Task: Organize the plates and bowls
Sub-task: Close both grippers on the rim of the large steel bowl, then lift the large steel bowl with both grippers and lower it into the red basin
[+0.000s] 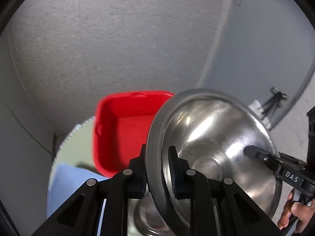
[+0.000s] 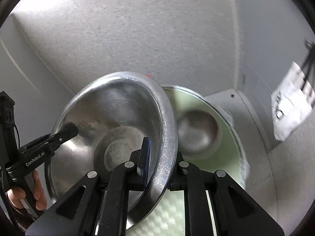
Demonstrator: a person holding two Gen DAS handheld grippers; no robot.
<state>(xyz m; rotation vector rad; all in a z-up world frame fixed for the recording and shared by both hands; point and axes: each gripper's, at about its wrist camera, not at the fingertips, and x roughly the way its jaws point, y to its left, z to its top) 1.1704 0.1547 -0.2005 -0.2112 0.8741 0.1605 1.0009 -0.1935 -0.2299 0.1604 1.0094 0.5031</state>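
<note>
Above the pale green round table, tilted steeply on edge, hangs a large, shiny stainless-steel mixing bowl, pinched on opposite sides of its rim by both tools. The left gripper is clenched on the near rim, one pad outside and one inside the wall; the right gripper clamps the opposite rim the same way, and each shows up in the other's view reaching into the bowl. Beyond the big bowl, toward the wall, sits a red plastic square tub, and a light blue cloth-like sheet lies left of the bowl's lower edge. A smaller steel bowl rests upright on the table just right of the big bowl. My guess is the big bowl is light and stiff but slick; the flat rolled rim is the only sure hold, and a two-sided grip should keep it from swinging or slipping as it gets nested or set down.
</note>
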